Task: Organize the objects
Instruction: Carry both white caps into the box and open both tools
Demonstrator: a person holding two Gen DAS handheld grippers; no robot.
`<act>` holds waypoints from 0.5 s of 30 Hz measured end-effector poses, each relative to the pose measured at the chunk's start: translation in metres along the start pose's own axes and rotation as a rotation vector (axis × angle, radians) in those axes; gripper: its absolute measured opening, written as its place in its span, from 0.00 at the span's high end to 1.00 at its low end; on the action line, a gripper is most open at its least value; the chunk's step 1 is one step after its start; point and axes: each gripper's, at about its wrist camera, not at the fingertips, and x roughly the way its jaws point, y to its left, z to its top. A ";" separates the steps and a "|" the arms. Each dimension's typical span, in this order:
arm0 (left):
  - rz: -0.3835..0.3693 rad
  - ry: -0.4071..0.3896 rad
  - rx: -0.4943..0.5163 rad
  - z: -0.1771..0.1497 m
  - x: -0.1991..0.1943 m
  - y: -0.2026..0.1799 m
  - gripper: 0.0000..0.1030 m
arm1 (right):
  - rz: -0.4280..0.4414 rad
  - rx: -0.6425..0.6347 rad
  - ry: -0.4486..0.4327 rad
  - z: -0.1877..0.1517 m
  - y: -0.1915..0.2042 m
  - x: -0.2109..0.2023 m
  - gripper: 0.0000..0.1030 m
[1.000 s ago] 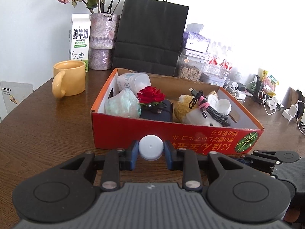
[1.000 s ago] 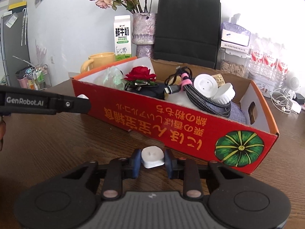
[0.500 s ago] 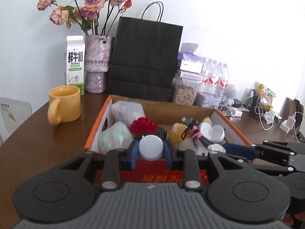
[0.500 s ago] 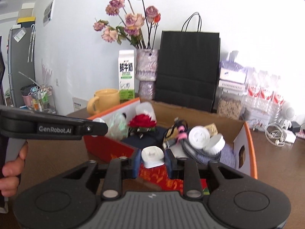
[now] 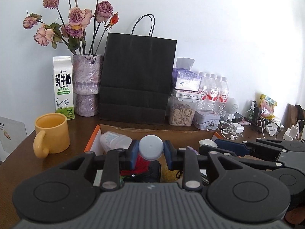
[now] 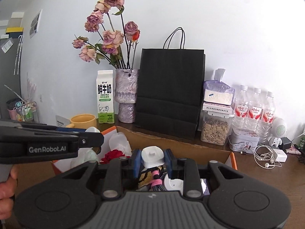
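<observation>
Left gripper [image 5: 150,150] clamps a round white cap [image 5: 151,147] above the cardboard box [image 5: 152,131]; only the right wrist view shows the right gripper [image 6: 152,157] clamping a squarish white plug [image 6: 152,156] over the box's pink-banded cable [image 6: 157,181]

Your left hand-held gripper [image 5: 150,153] is black with blue pads, and the cap [image 5: 151,149] in it is pale grey-blue. Your right hand-held gripper [image 6: 152,159] has the same colours — its plug [image 6: 152,156] is white. The box [image 6: 233,159] below you is brown inside with an orange rim. The mug [image 5: 52,134] is yellow, the paper bag [image 5: 138,80] black, the bench [image 5: 22,152] dark brown woodgrain — the milk carton [image 5: 63,86] white and green.
</observation>
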 end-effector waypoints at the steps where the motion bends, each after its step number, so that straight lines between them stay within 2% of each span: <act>1: 0.002 0.000 0.001 0.001 0.004 0.000 0.71 | 0.000 0.004 -0.001 0.001 -0.002 0.004 0.75; 15: 0.017 0.036 0.023 0.004 0.052 0.004 0.71 | 0.002 0.066 0.030 -0.002 -0.034 0.047 0.75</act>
